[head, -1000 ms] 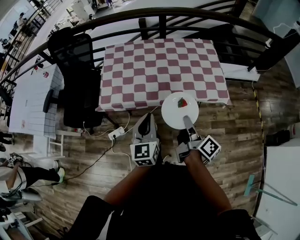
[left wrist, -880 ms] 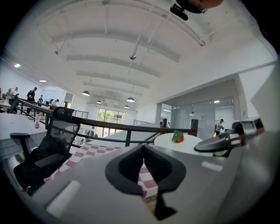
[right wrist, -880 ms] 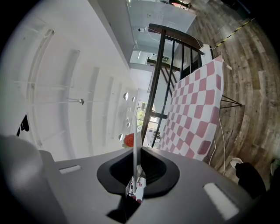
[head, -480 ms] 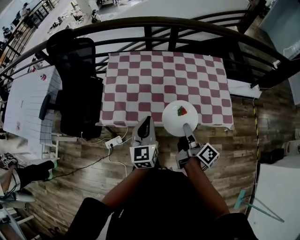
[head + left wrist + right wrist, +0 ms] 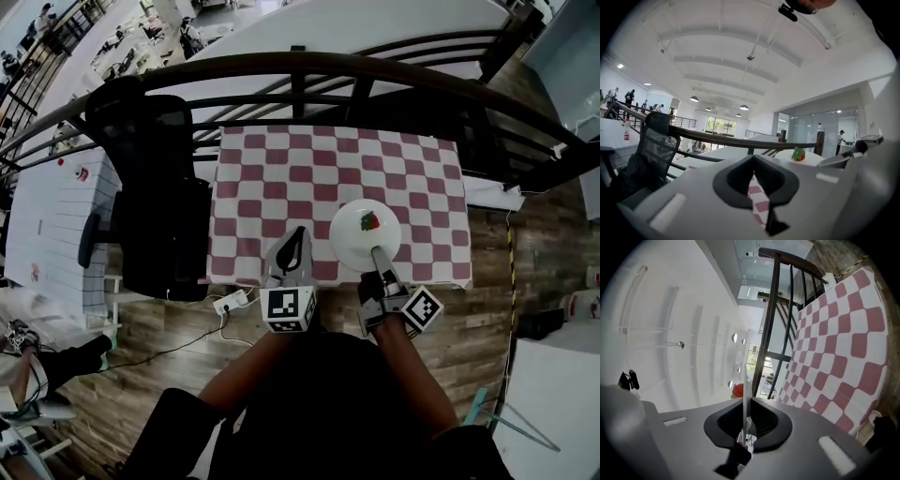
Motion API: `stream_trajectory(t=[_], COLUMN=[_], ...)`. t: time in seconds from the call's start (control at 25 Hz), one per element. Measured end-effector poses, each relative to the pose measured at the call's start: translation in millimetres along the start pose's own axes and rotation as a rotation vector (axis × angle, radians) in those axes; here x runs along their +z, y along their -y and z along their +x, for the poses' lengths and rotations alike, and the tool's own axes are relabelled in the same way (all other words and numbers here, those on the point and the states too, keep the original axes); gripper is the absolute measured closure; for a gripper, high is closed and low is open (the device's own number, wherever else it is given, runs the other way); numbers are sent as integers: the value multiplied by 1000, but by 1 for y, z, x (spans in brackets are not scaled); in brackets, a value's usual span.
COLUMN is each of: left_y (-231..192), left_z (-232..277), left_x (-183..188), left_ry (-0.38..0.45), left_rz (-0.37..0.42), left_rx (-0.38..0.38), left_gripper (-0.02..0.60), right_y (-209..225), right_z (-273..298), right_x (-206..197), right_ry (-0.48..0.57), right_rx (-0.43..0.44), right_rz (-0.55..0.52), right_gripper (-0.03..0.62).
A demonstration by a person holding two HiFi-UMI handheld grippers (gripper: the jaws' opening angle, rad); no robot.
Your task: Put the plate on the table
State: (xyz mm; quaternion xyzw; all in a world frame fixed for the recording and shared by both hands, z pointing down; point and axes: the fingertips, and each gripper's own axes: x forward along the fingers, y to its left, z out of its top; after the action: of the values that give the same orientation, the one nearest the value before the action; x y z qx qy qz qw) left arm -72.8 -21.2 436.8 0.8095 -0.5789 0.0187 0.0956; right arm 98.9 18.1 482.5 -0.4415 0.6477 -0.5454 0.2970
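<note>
A white plate carries a small red and green strawberry-like piece. It hangs over the near edge of the table with the red-and-white chequered cloth. My right gripper is shut on the plate's near rim. In the right gripper view the plate runs edge-on between the jaws of the right gripper, with the red piece beyond. My left gripper is shut and empty, to the left of the plate over the table's edge. From the left gripper, the plate shows at the right.
A black office chair stands against the table's left side. A dark curved railing runs behind the table. A white table is at far left. A power strip and cable lie on the wooden floor.
Both grippers have moved forward towards the table. The plate, held over the floor in front of the table before, now hangs over the table's near edge.
</note>
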Motion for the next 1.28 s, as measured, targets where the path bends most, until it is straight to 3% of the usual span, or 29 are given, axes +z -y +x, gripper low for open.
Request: stream_trajectory(t=[0.24, 0.48, 0.76, 0.92, 1.28], left_y=[-14, -41, -32, -39, -48], left_z=[37, 61, 54, 78, 109], left_x=[-4, -6, -10, -24, -35], left_ry=[-31, -25, -38, -54, -72], left_rz=[-18, -40, -14, -13, 1], left_rx=[-57, -29, -21, 20, 46], left_gripper=[572, 572, 572, 572, 572], right_y=[7, 30, 24, 43, 87], right_z=[29, 45, 53, 91, 130], right_x=[6, 6, 7, 17, 24], right_ry=[-1, -29, -74, -121, -172], right_rx=[24, -2, -27, -33, -11], right_rz=[-18, 0, -32, -3, -99], right_gripper=[579, 579, 579, 579, 579])
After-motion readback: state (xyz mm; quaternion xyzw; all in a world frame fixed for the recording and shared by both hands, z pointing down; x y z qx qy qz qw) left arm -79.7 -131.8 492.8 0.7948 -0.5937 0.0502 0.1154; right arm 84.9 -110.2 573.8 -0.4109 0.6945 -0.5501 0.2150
